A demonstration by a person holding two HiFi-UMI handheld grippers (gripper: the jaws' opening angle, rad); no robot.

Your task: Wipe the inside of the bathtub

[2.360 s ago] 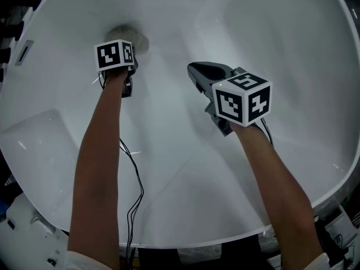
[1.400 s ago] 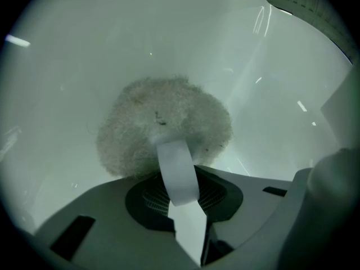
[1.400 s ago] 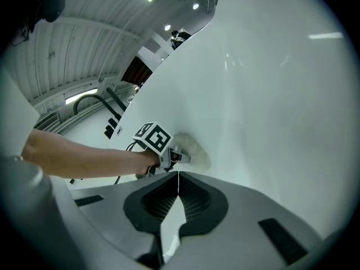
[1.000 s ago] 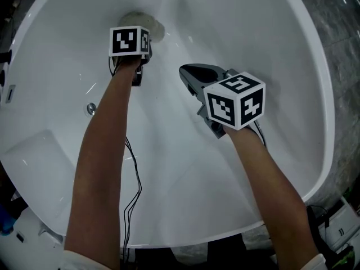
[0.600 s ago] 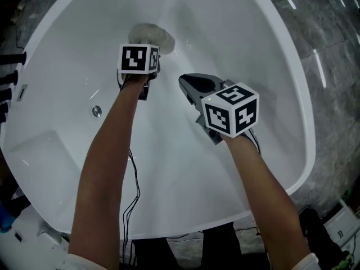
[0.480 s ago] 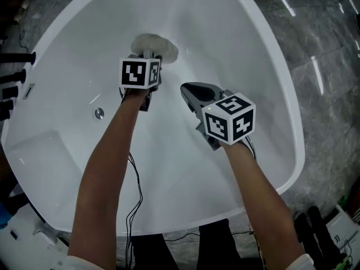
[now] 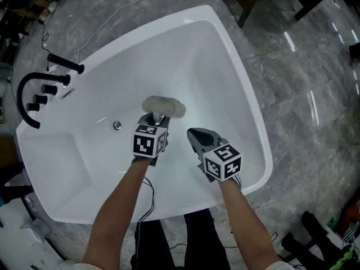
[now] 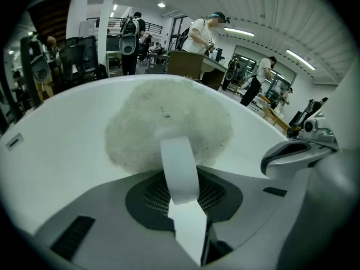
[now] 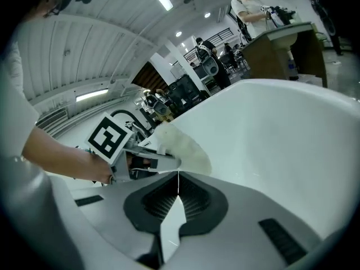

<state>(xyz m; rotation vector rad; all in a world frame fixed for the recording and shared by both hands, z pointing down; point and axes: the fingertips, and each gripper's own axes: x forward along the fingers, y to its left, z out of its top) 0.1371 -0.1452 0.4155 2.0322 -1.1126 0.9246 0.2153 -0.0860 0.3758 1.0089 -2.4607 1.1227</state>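
soft, light fluffy pad just ahead of the left hand-held gripper, clamped on its stiffer white strap, probably the best hold; right hand-held gripper closed, empty.

Inside the bathtub, the wiping pad rests against the inner surface near the middle. It is directly ahead of the left gripper, whose jaws are closed on the pad's strap. The right gripper hangs just to its right, jaws together, apart from the pad. A round fitting sits left of the left gripper, and the faucet stands on the tub's far-left rim.
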